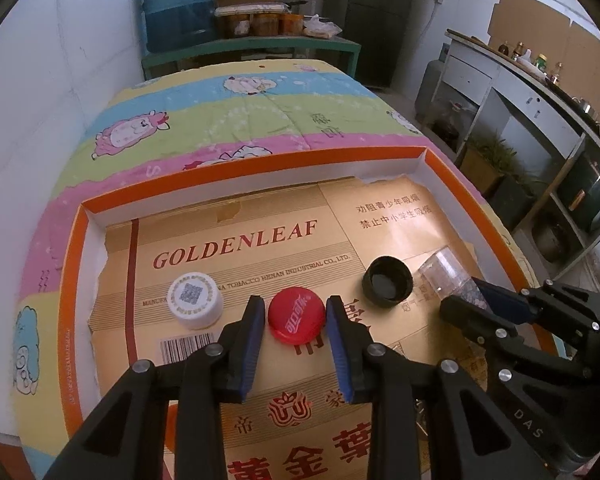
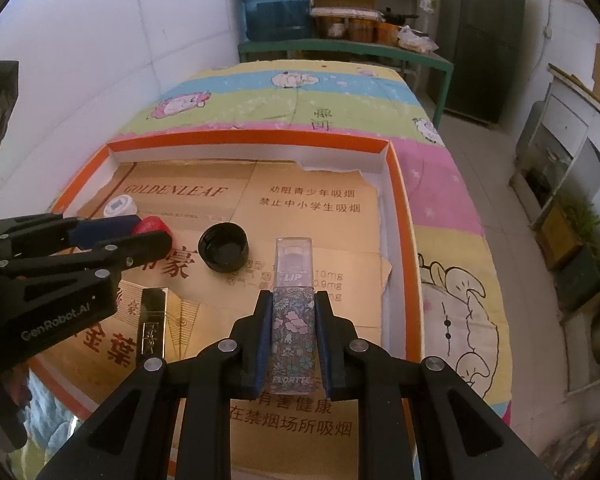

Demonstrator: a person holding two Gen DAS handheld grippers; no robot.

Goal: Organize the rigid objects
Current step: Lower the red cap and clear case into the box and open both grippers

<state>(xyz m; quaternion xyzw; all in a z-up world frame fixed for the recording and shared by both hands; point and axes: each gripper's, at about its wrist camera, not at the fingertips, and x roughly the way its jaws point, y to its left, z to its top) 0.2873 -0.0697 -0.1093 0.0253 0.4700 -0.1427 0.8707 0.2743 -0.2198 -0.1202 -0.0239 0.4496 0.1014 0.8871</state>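
Light, stiff, smooth-sided: red cap judged prone to skid on the glossy cardboard liner, best pinched across its ribbed rim. Lay in the orange tray on the bed, toward the tray's near edge, between white cap and upturned black cap. Left gripper pitched steeply down, straddling the red cap, pads just beside its rim with slight gaps showing, not visibly pressing. Right gripper likewise tilted downward, clamped narrow on the floral lipstick tube, near the tray's right wall. Tube judged hard, slick plastic, possibly brittle; best gripped mid-body.
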